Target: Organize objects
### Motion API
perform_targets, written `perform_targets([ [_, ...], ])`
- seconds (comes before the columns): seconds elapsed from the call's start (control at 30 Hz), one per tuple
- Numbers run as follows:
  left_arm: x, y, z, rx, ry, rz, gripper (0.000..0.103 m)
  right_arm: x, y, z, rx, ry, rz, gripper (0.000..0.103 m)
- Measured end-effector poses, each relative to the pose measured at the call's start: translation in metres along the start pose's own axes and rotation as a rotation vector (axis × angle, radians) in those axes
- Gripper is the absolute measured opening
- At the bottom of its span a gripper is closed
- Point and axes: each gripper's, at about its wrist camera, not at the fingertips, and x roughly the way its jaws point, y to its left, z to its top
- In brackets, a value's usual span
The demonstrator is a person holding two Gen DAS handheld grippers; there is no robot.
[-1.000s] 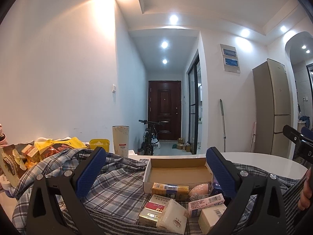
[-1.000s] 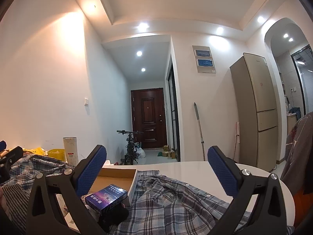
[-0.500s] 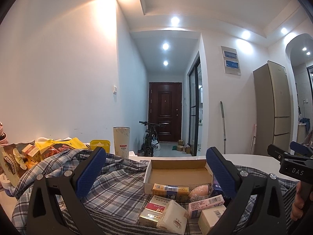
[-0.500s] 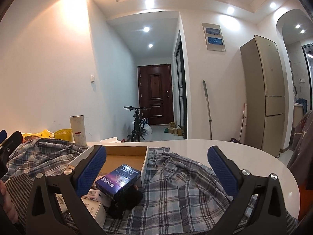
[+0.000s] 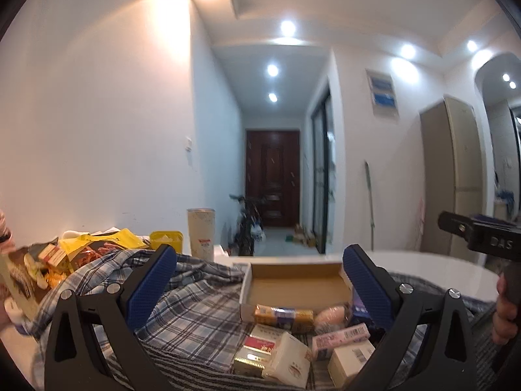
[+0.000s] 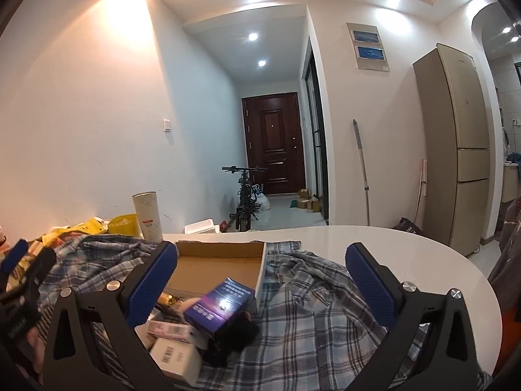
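An open cardboard box (image 5: 294, 282) lies on plaid shirts (image 5: 195, 306) on a white table; it also shows in the right wrist view (image 6: 224, 265). In front of it lie several small packs: a yellow bar (image 5: 283, 316), a pink pack (image 5: 340, 337), a red and gold pack (image 5: 257, 347), white boxes (image 5: 350, 361). A dark blue box (image 6: 219, 301) leans at the cardboard box's front. My left gripper (image 5: 260, 288) is open and empty above the packs. My right gripper (image 6: 260, 283) is open and empty, to the right of the pile.
A tall paper tube (image 5: 201, 233) and a yellow tub (image 5: 165, 239) stand at the back left by a heap of snack bags (image 5: 65, 257). The white table's (image 6: 423, 260) rounded edge runs at right. A fridge (image 6: 456, 150) stands beyond.
My right gripper has tilted down and moved closer to the box and pile. The left wrist view has barely shifted; the right gripper's body has come further into it at right.
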Motion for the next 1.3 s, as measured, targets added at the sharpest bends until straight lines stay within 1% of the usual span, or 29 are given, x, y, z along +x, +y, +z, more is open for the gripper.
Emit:
perform_targets([
  [0.03,0.002,-0.002,0.008,0.021,0.021,-0.012,0.103,0.003,0.002,0.004,-0.003,0.015,-0.013,0.103],
  [0.1,0.005,-0.007,0.024,0.059,0.023,-0.009,0.103,0.011,0.004,0.009,-0.01,0.041,-0.038,0.103],
  [0.2,0.013,-0.012,0.041,0.104,-0.031,-0.003,0.103,0.031,0.006,0.01,-0.001,0.106,-0.042,0.103],
  [0.27,0.022,-0.018,0.043,0.138,-0.029,0.012,0.103,0.046,0.009,0.009,0.023,0.158,-0.019,0.103],
  [0.33,0.03,-0.019,0.036,0.128,-0.037,0.022,0.103,0.06,0.013,0.004,0.05,0.208,0.019,0.103],
  [0.37,0.034,-0.019,0.028,0.115,-0.037,0.037,0.103,0.067,0.015,0.001,0.068,0.23,0.053,0.103],
  [0.43,0.046,-0.015,0.013,0.087,-0.003,0.055,0.103,0.079,0.018,-0.008,0.095,0.281,0.087,0.103],
  [0.47,0.055,-0.01,0.004,0.06,0.033,0.056,0.103,0.086,0.021,-0.014,0.095,0.311,0.09,0.103],
  [0.5,0.062,-0.006,-0.003,0.031,0.071,0.054,0.103,0.094,0.025,-0.02,0.086,0.339,0.086,0.102],
  [0.53,0.072,-0.001,-0.009,0.003,0.126,0.048,0.103,0.101,0.03,-0.026,0.07,0.367,0.089,0.097],
  [0.57,0.083,0.005,-0.012,-0.02,0.193,0.031,0.103,0.109,0.035,-0.033,0.048,0.4,0.093,0.094],
  [0.6,0.09,0.011,-0.015,-0.049,0.23,0.018,0.103,0.116,0.039,-0.041,0.03,0.427,0.095,0.091],
  [0.67,0.095,0.019,-0.017,-0.091,0.246,0.048,0.103,0.128,0.045,-0.054,0.015,0.476,0.102,0.088],
  [0.7,0.096,0.022,-0.017,-0.105,0.247,0.056,0.103,0.134,0.046,-0.058,0.015,0.499,0.11,0.084],
  [0.73,0.096,0.023,-0.017,-0.112,0.247,0.057,0.103,0.139,0.047,-0.062,0.017,0.519,0.116,0.081],
  [0.83,0.098,0.022,-0.018,-0.109,0.259,0.053,0.103,0.15,0.049,-0.074,0.014,0.574,0.107,0.076],
  [0.93,0.101,0.021,-0.021,-0.1,0.27,0.046,0.103,0.154,0.048,-0.078,0.011,0.597,0.108,0.069],
  [1.03,0.098,0.02,-0.022,-0.098,0.267,0.051,0.103,0.15,0.047,-0.077,0.009,0.584,0.106,0.066],
  [1.17,0.096,0.024,-0.022,-0.112,0.269,0.063,0.103,0.144,0.048,-0.075,-0.05,0.566,0.084,0.061],
  [1.3,0.099,0.028,-0.023,-0.126,0.281,0.068,0.103,0.14,0.041,-0.073,-0.082,0.581,0.056,0.058],
])
